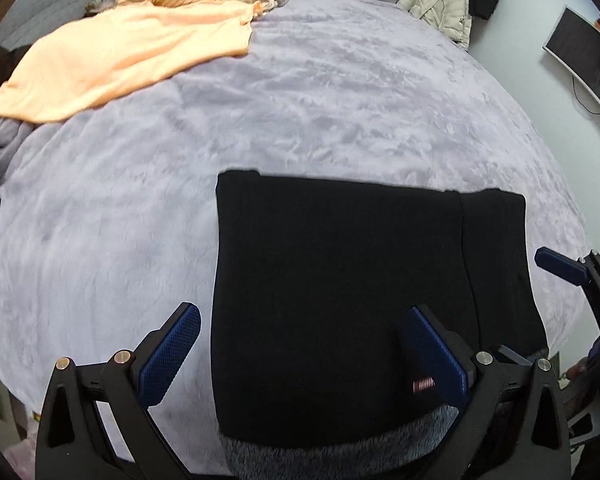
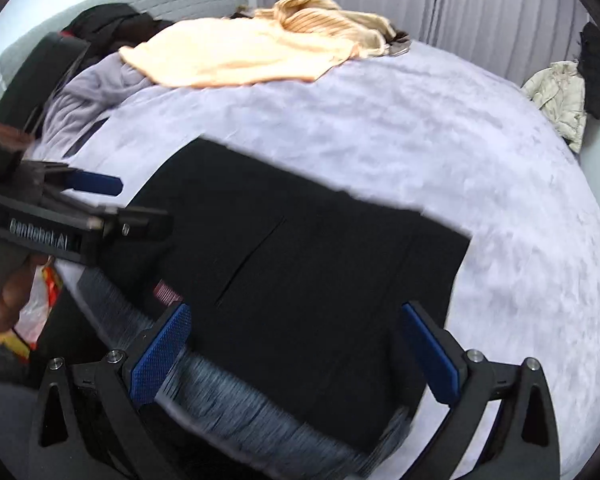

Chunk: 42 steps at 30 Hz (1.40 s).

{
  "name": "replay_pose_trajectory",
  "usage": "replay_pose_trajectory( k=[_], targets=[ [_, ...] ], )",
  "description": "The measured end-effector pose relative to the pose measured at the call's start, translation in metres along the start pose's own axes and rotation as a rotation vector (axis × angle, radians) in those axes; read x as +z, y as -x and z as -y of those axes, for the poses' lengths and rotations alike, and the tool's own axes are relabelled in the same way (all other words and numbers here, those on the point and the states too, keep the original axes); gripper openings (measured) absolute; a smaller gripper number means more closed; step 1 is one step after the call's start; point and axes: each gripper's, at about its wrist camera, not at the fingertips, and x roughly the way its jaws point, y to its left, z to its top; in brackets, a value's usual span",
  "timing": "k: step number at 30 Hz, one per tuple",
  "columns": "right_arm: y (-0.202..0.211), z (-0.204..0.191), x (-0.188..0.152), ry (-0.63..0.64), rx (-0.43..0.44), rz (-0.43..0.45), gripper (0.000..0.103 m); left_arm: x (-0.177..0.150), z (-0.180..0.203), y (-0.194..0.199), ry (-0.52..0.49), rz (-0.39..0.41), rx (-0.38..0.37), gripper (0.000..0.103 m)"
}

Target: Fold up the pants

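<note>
Left gripper (image 1: pixel 304 344) hovering over near edge of bed (image 1: pixel 300 112), fingers spread wide, holding nothing. Pants (image 1: pixel 340 280) lying folded flat at bed's near edge, black rectangle on grey blanket. Right gripper (image 2: pixel 296 344) hovering above pants, fingers wide, empty. Orange cloth (image 1: pixel 120 64) lying at far left corner.

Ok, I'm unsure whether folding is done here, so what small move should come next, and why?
Probably lift both tools clear. The black fabric pants already lie as a flat folded rectangle on the lavender plush blanket, and the left tool and right tool are open, holding nothing.
</note>
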Motion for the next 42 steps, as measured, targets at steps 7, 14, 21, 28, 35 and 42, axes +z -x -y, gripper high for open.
replay_pose_trajectory(
  k=[7, 14, 21, 28, 35, 42],
  targets=[
    [-0.052, 0.025, 0.031, -0.069, 0.033, -0.096, 0.103, 0.029, 0.017, -0.055, -0.062, -0.078, 0.079, 0.103],
    [-0.038, 0.011, 0.017, -0.060, -0.010, -0.079, 0.103, 0.028, 0.006, -0.033, -0.001, -0.038, 0.008, 0.103],
    [-0.012, -0.011, 0.004, 0.006, -0.047, -0.048, 0.103, 0.019, 0.023, 0.005, -0.037, 0.047, -0.043, 0.103],
    [-0.001, -0.020, -0.016, 0.003, 0.038, -0.057, 0.103, 0.007, 0.040, -0.018, -0.108, -0.035, -0.037, 0.103],
    [-0.019, -0.020, -0.027, 0.014, 0.013, -0.100, 0.103, -0.002, 0.053, -0.036, -0.182, -0.027, 0.068, 0.103],
    [-0.022, -0.020, -0.029, 0.024, 0.009, -0.099, 0.103, -0.002, 0.053, -0.037, -0.188, -0.022, 0.082, 0.103]
  ],
)
